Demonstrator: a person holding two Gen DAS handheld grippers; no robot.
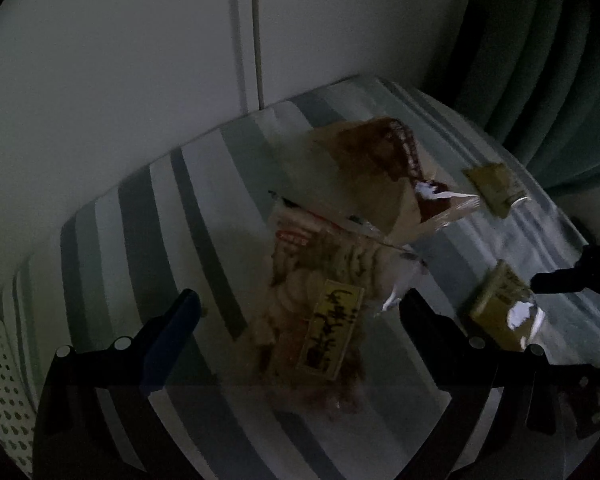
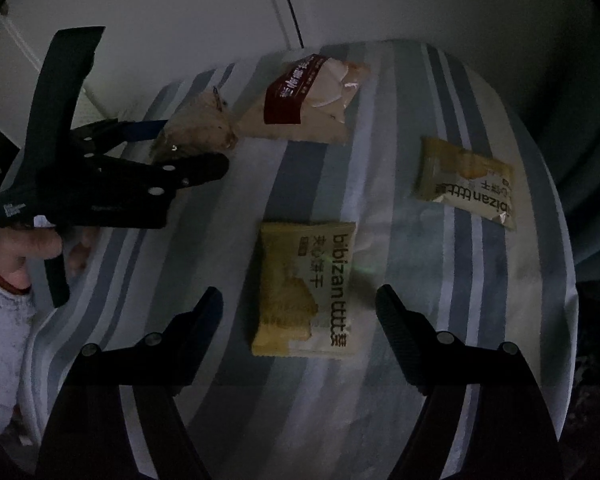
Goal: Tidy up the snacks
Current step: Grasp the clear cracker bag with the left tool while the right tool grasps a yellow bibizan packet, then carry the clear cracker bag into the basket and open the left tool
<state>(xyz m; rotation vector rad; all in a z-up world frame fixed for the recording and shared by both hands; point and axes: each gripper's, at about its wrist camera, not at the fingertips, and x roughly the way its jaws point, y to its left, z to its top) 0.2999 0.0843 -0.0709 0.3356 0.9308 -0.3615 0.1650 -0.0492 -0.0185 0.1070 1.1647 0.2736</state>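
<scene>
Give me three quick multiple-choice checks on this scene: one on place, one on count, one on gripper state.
1. Which packet lies between the right gripper fingers' line of view?
A. yellow bibizan biscuit packet
B. green bottle
C. red can

2. How many yellow bibizan packets lie on the striped cloth?
A. one
B. two
C. four

3. The left gripper is:
A. shut on a spoon
B. open over the clear snack bag with a yellow label
C. out of view

Answers: 1 A, it sits straight ahead; 2 B, a second yellow packet lies farther right; 3 B, fingers spread apart.

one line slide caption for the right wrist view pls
Open right tool poised over a yellow biscuit packet on the striped cloth
</scene>
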